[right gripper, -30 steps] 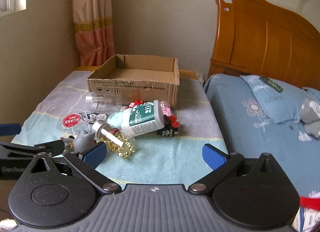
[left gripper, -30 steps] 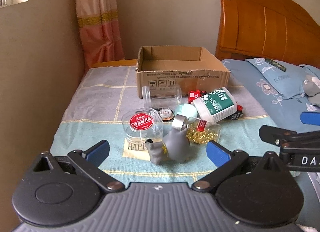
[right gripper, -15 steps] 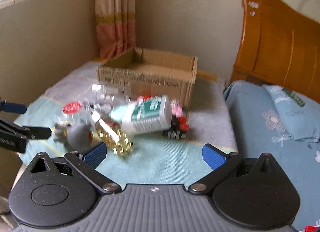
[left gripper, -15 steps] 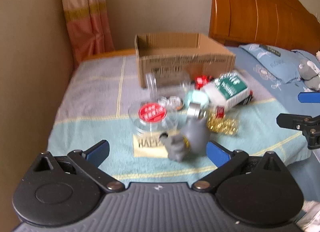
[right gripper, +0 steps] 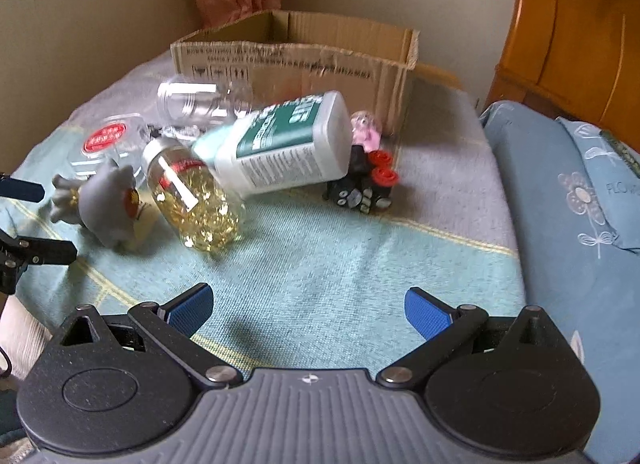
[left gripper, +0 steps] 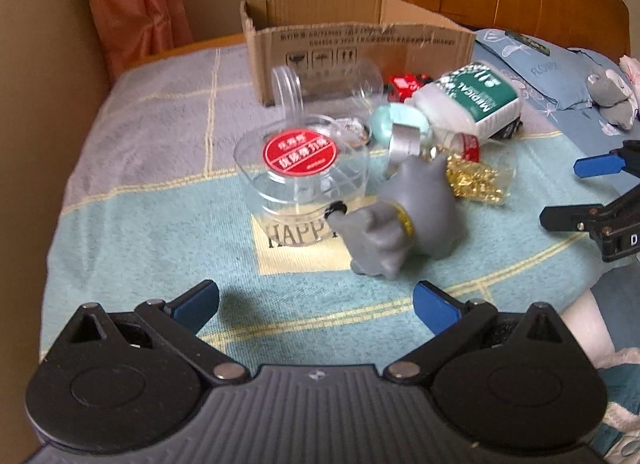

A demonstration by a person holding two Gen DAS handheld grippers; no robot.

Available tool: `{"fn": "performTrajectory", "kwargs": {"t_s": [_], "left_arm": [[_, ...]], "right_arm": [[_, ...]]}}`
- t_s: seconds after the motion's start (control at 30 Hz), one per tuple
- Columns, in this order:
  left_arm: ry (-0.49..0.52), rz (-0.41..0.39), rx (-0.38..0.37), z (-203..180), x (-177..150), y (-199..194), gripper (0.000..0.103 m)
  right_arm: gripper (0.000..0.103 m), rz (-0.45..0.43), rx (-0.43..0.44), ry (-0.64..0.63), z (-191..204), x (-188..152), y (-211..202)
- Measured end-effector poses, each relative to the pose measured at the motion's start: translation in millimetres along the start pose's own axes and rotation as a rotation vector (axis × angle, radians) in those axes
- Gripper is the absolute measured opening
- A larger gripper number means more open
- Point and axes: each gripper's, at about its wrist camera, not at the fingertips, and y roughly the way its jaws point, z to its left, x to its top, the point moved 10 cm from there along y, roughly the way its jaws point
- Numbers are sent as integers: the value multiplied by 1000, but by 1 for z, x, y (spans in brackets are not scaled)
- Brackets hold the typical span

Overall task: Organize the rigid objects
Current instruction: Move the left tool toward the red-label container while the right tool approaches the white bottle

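Note:
A pile of small objects lies on a towel-covered table in front of an open cardboard box (left gripper: 356, 43) (right gripper: 296, 55). Nearest my left gripper (left gripper: 316, 304) is a grey toy figure (left gripper: 404, 215) (right gripper: 104, 203), beside a clear tub with a red label (left gripper: 300, 167) (right gripper: 105, 137). A bottle of yellow capsules (right gripper: 192, 191) (left gripper: 472, 179), a white and green bottle (right gripper: 288, 147) (left gripper: 468, 95), a clear jar (left gripper: 324, 79) (right gripper: 192, 101), a black toy with red wheels (right gripper: 364, 179) and a pink figure (right gripper: 365, 131) lie further in. My right gripper (right gripper: 306, 310) hovers over bare towel. Both grippers are open and empty.
A beige wall and a pink curtain (left gripper: 132, 3) close off the left side. To the right sits a bed with blue bedding (right gripper: 580, 203), a wooden headboard (right gripper: 576, 31) and a grey plush toy (left gripper: 612, 91). The towel's front strip (right gripper: 340, 256) holds nothing.
Both grippers have moved forward and lower toward the pile, so the objects appear larger. Nothing was grasped; both stayed open. The objects themselves have not shifted.

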Motion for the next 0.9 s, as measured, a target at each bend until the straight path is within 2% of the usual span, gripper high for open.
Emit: {"fn": "performTrajectory", "kwargs": {"t_s": [0.27,0.7,0.9], "left_arm": [[58,-42,-36,3,6,8,102],[189,-45,-146,3,14,13,102],[228,-45,-178,11,12,12,102]], "right_arm": [[103,20,31,-22,3,3,16],[103,-3,52,-38,11,14,24],[103,-21,69,-81,27,19,27]]}}
